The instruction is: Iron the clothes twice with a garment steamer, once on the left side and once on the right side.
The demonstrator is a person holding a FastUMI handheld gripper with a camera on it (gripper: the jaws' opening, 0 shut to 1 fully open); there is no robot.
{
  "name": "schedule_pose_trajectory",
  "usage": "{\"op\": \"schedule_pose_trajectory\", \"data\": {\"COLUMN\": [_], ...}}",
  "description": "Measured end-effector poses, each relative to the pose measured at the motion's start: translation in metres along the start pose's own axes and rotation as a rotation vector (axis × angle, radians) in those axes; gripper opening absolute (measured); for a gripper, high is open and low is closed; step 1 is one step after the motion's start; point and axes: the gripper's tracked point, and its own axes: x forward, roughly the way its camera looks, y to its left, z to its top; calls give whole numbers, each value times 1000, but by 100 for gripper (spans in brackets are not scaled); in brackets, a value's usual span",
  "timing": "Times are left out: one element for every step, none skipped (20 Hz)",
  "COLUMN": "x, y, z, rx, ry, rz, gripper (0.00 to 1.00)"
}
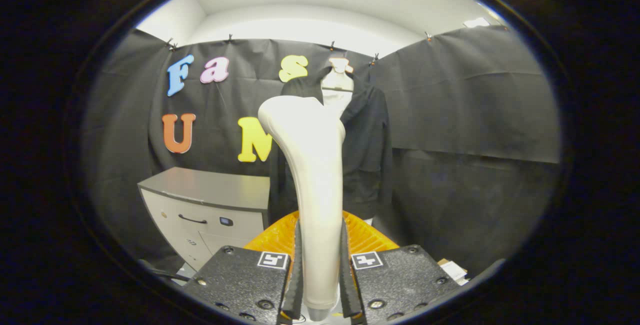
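Against the booth's wall, a dark jacket (367, 150) is hanging beside a grey cabinet (210, 205); the tool (320, 270) is clamping the upright garment steamer (312, 165) between both fingers.

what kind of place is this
Likely an indoor recording booth: black cloth walls clipped up, a dark garment on a hanger, a grey cabinet. The hand-held gripper is shut on a white garment steamer.

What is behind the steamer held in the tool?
A dark hooded jacket on a hanger hangs behind the steamer, which covers its middle; the tool is shut on the steamer.
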Motion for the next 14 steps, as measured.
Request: {"op": "schedule_pose_trajectory", "data": {"x": [-8, -15, -20, -25, -28, -28, -28, -27, -26, -24, -20, -17, -15, -13], "y": [-1, -2, -3, -5, -7, -10, -13, -17, -21, -26, -29, -31, -34, -38], "z": [8, 15, 22, 27, 31, 33, 33, 31, 30, 26, 22, 18, 14, 12], "rx": [2, 3, 5, 6, 9, 10, 11, 15, 18, 19, 19, 20, 24, 30], "ry": [-14, -30, -46, -62, -74, -80, -75, -71, -68, -62, -51, -38, -26, -16], "rz": [10, 21, 33, 45, 56, 67, 73, 81, 82, 81, 82, 90, 96, 96], "gripper": [33, 33, 33, 33, 33, 33, 33, 33, 33, 33, 33, 33, 33, 33]}}
